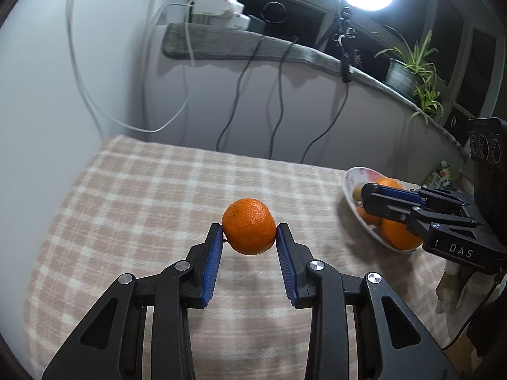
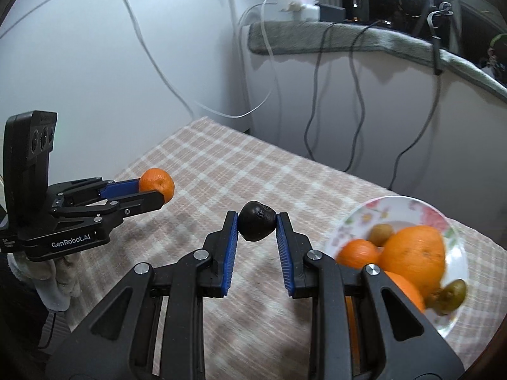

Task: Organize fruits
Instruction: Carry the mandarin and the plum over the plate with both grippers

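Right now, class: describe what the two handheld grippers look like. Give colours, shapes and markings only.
Both are black plastic with two angular fingers, blue ribbed pads and silver pivot screws. The left gripper reads "GenRobot.AI" in white; the right gripper reads "DAS". Each carries a black three-lens module. A white glove holds the left one.

A mandarin and a wrinkled dark plum are held aloft; oranges and small greenish fruits fill the floral plate.

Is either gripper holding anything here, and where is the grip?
Left gripper pinches a mandarin across its sides; right gripper pinches a small dark fruit across its sides.
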The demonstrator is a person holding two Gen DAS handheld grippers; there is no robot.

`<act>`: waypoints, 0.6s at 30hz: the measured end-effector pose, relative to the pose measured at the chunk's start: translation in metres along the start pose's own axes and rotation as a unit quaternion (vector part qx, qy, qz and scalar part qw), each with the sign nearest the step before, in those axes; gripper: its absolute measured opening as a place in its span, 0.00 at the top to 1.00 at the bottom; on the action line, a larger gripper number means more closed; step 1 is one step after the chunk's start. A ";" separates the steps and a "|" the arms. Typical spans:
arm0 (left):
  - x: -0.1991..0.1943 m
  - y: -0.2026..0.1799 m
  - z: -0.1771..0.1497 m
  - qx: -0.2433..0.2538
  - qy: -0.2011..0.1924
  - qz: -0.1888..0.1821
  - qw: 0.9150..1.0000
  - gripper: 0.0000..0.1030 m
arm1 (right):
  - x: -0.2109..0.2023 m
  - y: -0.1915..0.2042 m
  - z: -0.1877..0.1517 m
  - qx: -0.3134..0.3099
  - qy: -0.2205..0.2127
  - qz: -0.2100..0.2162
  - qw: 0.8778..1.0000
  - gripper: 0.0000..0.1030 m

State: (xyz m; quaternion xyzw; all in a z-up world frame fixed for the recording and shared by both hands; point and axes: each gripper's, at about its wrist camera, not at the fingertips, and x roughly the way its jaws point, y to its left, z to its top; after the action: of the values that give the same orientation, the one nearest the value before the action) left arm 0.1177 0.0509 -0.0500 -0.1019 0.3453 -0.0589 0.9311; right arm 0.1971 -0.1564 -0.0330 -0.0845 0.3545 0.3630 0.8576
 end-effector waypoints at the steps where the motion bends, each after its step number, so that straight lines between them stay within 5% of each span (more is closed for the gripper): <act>1: 0.001 -0.004 0.001 0.002 0.000 -0.003 1.000 0.68 | -0.004 -0.005 -0.001 0.003 -0.002 -0.003 1.000 0.75; 18: 0.031 -0.076 0.029 0.051 0.001 -0.050 0.997 0.68 | -0.060 -0.100 -0.013 0.064 -0.034 -0.064 0.995 0.75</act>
State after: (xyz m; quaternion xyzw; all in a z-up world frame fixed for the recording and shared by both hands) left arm 0.1569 -0.0239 -0.0309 -0.0717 0.3373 -0.1225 0.9306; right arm 0.2286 -0.2674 -0.0137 -0.0395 0.3417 0.2868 0.8941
